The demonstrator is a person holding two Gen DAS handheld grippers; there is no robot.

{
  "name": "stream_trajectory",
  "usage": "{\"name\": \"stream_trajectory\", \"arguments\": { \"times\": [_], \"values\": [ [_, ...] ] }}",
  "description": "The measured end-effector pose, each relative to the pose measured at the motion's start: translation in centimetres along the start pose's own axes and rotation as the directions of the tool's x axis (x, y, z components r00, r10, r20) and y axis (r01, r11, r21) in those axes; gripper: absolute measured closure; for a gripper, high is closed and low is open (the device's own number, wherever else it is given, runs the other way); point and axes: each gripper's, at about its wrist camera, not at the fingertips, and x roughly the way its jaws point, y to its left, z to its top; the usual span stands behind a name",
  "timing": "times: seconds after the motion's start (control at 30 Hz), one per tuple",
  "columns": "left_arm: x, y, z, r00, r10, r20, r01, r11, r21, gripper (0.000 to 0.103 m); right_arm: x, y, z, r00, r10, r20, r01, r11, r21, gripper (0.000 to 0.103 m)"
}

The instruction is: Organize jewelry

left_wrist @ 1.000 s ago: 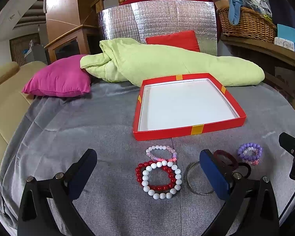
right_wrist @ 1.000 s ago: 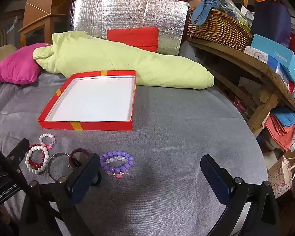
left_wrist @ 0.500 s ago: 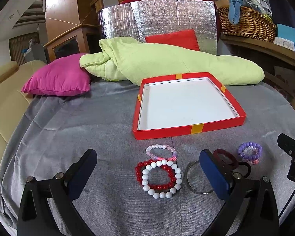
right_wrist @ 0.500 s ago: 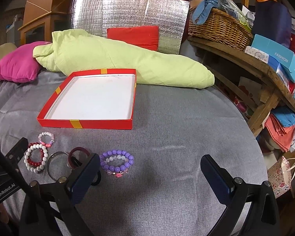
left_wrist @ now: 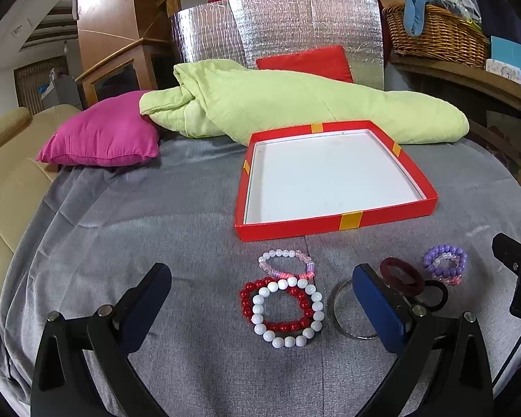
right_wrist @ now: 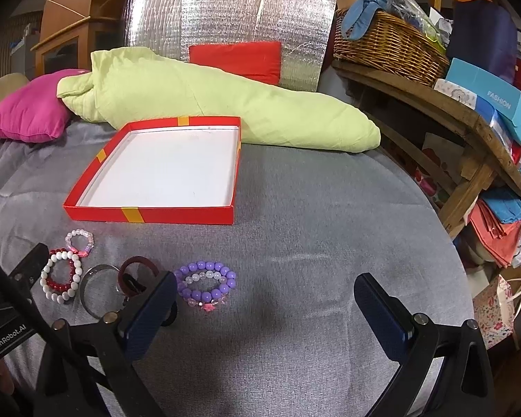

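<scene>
Black, blue-padded left claw and right claw, both spread wide, hover over grey cloth; "GenRobot.AI" marks one. Beaded bracelets lie before the shallow red cardboard tray. Farther off, a blue "FASHION" box.

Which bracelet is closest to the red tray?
The pale pink-and-clear bead bracelet, just below the red tray's front wall; the white and red ones lie farther back.

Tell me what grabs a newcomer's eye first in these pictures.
The empty red tray with its white floor sits mid-cloth, in front of the green quilt. Nearer the camera lies a row of jewelry: the white bead bracelet overlapping the red bead bracelet, and the purple bead bracelet farther right.
</scene>
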Motion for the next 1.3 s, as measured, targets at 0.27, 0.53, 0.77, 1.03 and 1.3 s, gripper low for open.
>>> {"name": "stream_trajectory", "arguments": {
  "times": [0.27, 0.53, 0.77, 1.03, 1.3],
  "values": [
    [1.4, 1.3, -0.1, 0.996, -0.005, -0.088, 0.003, 1.000, -0.026, 0.000, 1.4, -1.3, 0.2, 0.995, 0.077, -0.063, -0.074, 0.996, 0.054, 0.000],
    [4.4, 4.8, -1.3, 0.971, 0.006, -0.241, -0.034, 0.993, -0.113, 0.000, 5.0, -3.9, -0.8, 0.936, 0.288, -0.200, -0.237, 0.940, 0.246, 0.017],
    [4.8, 6.3, -1.9, 0.954, -0.039, -0.299, -0.010, 0.987, -0.158, 0.000, 6.1, -3.6, -1.2, 0.864, 0.456, -0.215, -0.375, 0.867, 0.328, 0.033],
    [4.8, 6.2, -1.9, 0.950, -0.113, -0.290, 0.063, 0.983, -0.174, 0.012, 7.6, -1.5, -2.5, 0.762, 0.560, -0.326, -0.428, 0.813, 0.395, 0.051],
    [5.4, 6.0, -2.2, 0.938, -0.142, -0.317, 0.088, 0.980, -0.179, 0.028, 8.1, -0.4, -2.5, 0.774, 0.496, -0.395, -0.369, 0.859, 0.355, 0.059]
  ]
}}
